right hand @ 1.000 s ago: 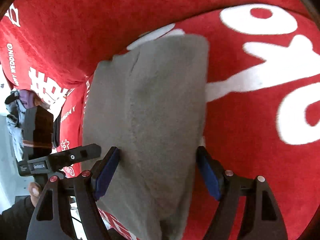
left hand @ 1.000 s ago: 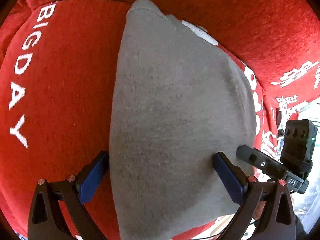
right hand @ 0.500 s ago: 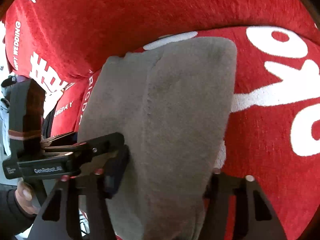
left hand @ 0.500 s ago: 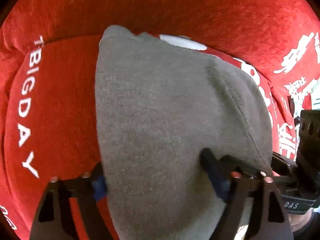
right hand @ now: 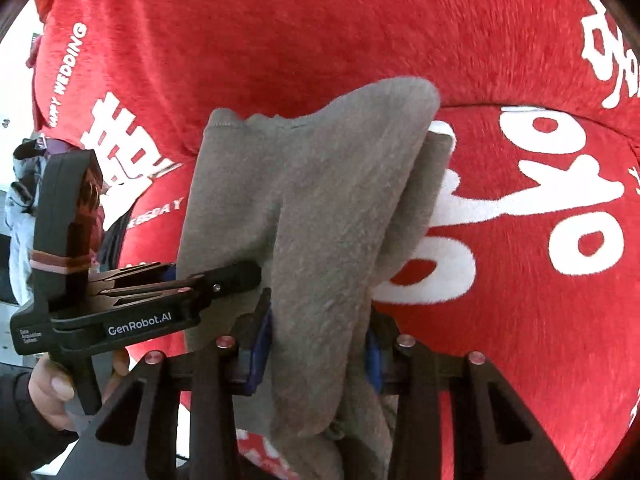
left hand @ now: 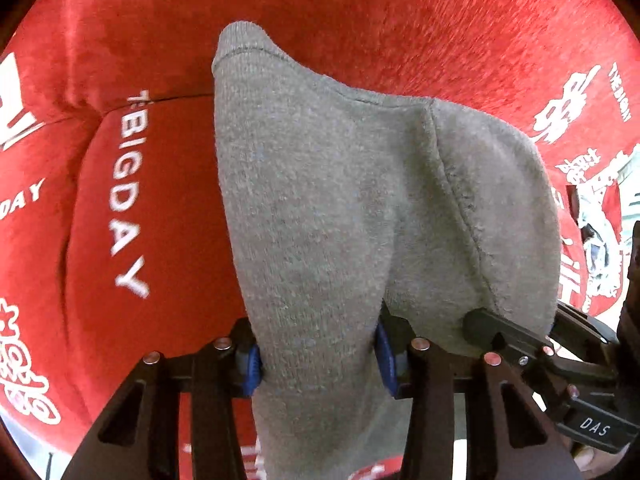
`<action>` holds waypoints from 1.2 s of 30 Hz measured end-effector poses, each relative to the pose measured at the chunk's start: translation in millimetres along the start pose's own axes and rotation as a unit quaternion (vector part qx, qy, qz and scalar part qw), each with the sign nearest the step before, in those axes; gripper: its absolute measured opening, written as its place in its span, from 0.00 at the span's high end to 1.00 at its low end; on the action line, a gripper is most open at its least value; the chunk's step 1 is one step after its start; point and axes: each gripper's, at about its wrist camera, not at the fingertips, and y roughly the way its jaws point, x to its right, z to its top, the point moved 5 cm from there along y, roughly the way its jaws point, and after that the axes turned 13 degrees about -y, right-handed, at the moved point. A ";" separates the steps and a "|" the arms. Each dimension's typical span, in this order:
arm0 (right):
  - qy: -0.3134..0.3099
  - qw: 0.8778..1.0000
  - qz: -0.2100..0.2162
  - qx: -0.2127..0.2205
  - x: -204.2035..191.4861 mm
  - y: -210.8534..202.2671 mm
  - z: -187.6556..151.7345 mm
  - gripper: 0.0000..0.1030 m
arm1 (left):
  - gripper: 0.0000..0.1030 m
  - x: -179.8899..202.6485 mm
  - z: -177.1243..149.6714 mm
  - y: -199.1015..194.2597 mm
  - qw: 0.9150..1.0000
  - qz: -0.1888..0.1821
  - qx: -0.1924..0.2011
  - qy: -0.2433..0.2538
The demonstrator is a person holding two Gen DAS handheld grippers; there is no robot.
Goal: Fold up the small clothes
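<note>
A small grey knit garment (left hand: 340, 208) lies folded on the red cloth, its near edge bunched between both grippers. My left gripper (left hand: 318, 360) is shut on the garment's near left part, blue pads pressing the fabric. My right gripper (right hand: 318, 344) is shut on the near right part of the same garment (right hand: 320, 208), which rises off the cloth in a fold. The right gripper also shows in the left wrist view (left hand: 520, 344), close beside the left one. The left gripper shows in the right wrist view (right hand: 224, 280), touching the fabric.
A red plush cover (left hand: 400, 20) with white lettering (left hand: 128, 196) spreads under everything, and it continues in the right wrist view (right hand: 520, 320). A person's hand (right hand: 56, 388) holds the left tool. A bright room edge (right hand: 16, 80) shows at far left.
Both grippers have closed from wide open onto the garment's near edge and drawn together. The near fabric is now bunched and lifted, and its far edge stands up from the cloth.
</note>
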 end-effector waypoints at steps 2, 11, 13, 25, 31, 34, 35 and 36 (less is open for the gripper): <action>-0.005 1.000 0.000 -0.005 -15.8 -10.3 -2.0 0.61 | 0.56 -1.2 -5.5 -13.8 1.000 0.003 -0.003 0.003; -0.041 0.998 -0.001 -0.040 -77.4 -15.5 -18.1 0.64 | 0.56 -35.3 -30.6 -61.2 1.000 0.011 -0.008 -0.001; -0.043 0.998 0.001 -0.050 -87.4 -8.4 -20.8 0.64 | 0.56 -48.8 -36.9 -63.1 1.000 0.010 -0.016 -0.008; -0.033 0.995 0.015 -0.093 -117.7 45.1 -35.1 0.65 | 0.56 -112.5 -48.3 -37.0 0.998 0.027 -0.048 -0.038; -0.008 0.995 -0.004 -0.103 -104.7 67.7 -40.4 0.65 | 0.55 -128.8 -48.1 -10.6 0.996 0.062 -0.057 -0.026; 0.026 0.994 -0.011 -0.103 -86.7 72.7 -36.5 0.65 | 0.49 -139.6 -44.9 -4.2 0.995 0.074 -0.060 -0.038; 0.030 0.993 -0.022 -0.111 -80.7 75.9 -36.5 0.61 | 0.34 -140.8 -44.6 -3.2 0.994 0.078 -0.063 -0.043; 0.032 0.992 -0.029 -0.118 -78.3 77.5 -36.4 0.59 | 0.27 -145.1 -44.3 -1.2 0.993 0.085 -0.065 -0.049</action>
